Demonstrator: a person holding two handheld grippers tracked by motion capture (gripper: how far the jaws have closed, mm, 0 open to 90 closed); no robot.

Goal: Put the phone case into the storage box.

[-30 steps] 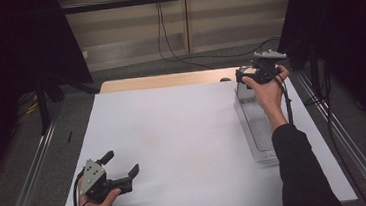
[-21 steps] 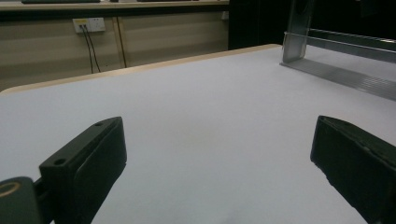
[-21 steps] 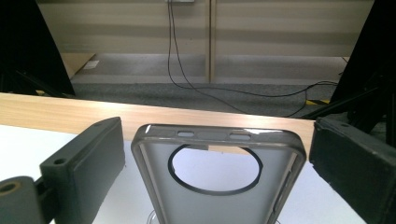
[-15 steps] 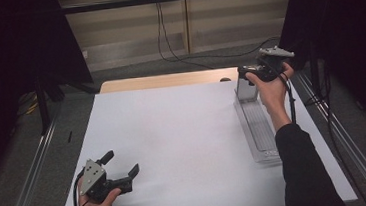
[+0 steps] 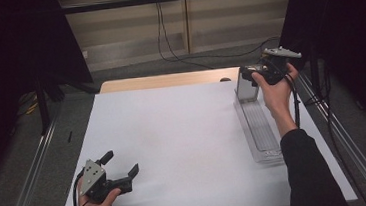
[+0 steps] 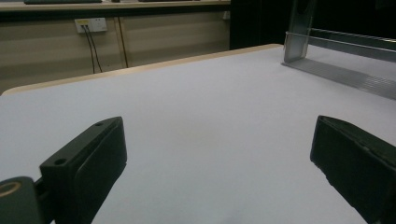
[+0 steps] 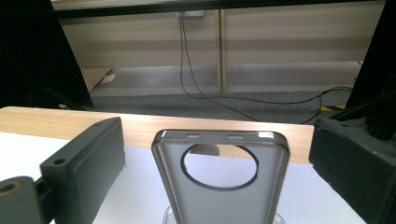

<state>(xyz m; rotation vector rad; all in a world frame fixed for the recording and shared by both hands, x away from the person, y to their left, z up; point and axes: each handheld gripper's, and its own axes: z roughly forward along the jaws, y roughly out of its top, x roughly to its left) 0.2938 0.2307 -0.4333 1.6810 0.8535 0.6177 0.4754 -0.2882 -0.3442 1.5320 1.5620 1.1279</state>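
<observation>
Right claw (image 7: 217, 175) is hovering at the far right end of the white surface (image 5: 183, 133), jaws spread wide, pinching nothing. Translucent grey phone case with a round camera cutout (image 7: 219, 179) is standing upright between its jaws, centred in the gap and apart from both. From above, that case (image 5: 247, 83) is sitting just beside the right claw (image 5: 248, 73), on its near-left side, at the far end of a long clear plastic tray (image 5: 259, 126) that is running back along the person's forearm.

Left claw (image 5: 121, 166) is resting low near the front left corner of the surface, jaws also spread, holding nothing. Left gripper view: bare white surface between its jaws (image 6: 217, 177), tray (image 6: 345, 74) well apart, ahead and to the right of it. Wooden edge strip (image 7: 140, 130) is lying just beyond the case.
</observation>
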